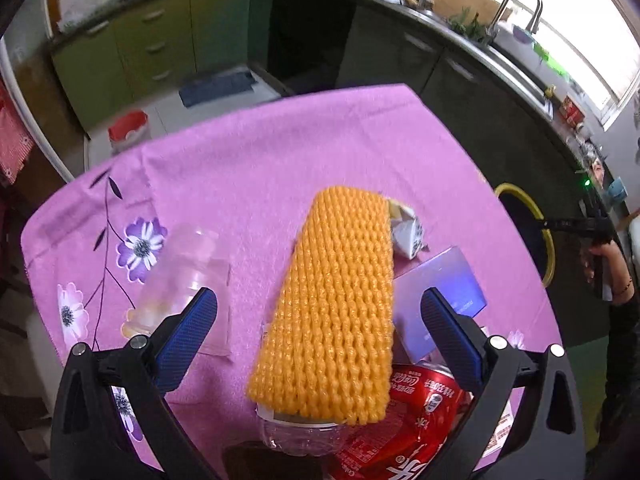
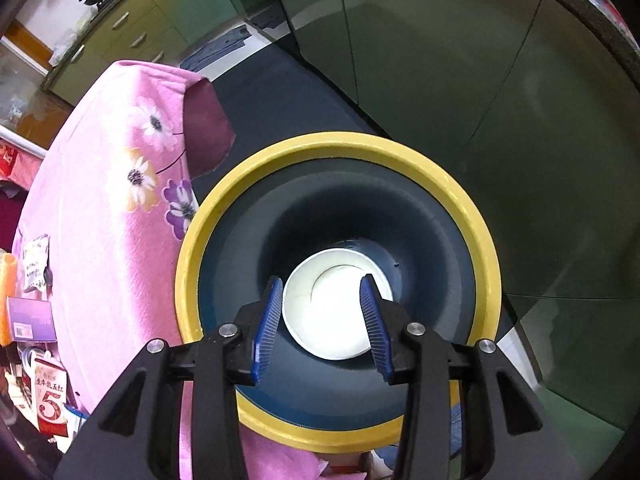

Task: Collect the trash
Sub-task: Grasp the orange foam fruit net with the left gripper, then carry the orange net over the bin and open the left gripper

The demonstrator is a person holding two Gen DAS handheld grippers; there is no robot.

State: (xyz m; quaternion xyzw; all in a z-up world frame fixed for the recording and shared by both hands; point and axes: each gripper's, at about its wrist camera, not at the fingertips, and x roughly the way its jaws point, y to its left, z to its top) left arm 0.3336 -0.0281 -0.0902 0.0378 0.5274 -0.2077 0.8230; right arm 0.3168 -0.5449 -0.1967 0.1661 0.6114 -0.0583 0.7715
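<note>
Hanging over the yellow-rimmed bin [image 2: 472,216], the right gripper [image 2: 322,312] is seen with its jaws parted and nothing between the pads; a white paper cup [image 2: 324,312] lies at the bottom of the dark interior, well below the fingers. The drop-off step is judged to be done for that item. The bin stands on the floor just beside the table draped in a pink floral cloth [image 1: 280,152].

On the table, more trash is left to be collected: an orange foam net [image 1: 336,300], a red cola can [image 1: 412,420], a clear plastic bottle [image 1: 304,436] partly under the net, a purple box [image 1: 444,280], a crumpled wrapper [image 1: 408,232] and a clear container [image 1: 180,276]. The left gripper [image 1: 318,312] is held wide open above the net, pointing steeply down, with the net between its 2 fingers but not pressed. The next move is judged to call for a lowering onto the net and a gentle squeeze, since the soft foam could slip or drag the bottle beneath.
</note>
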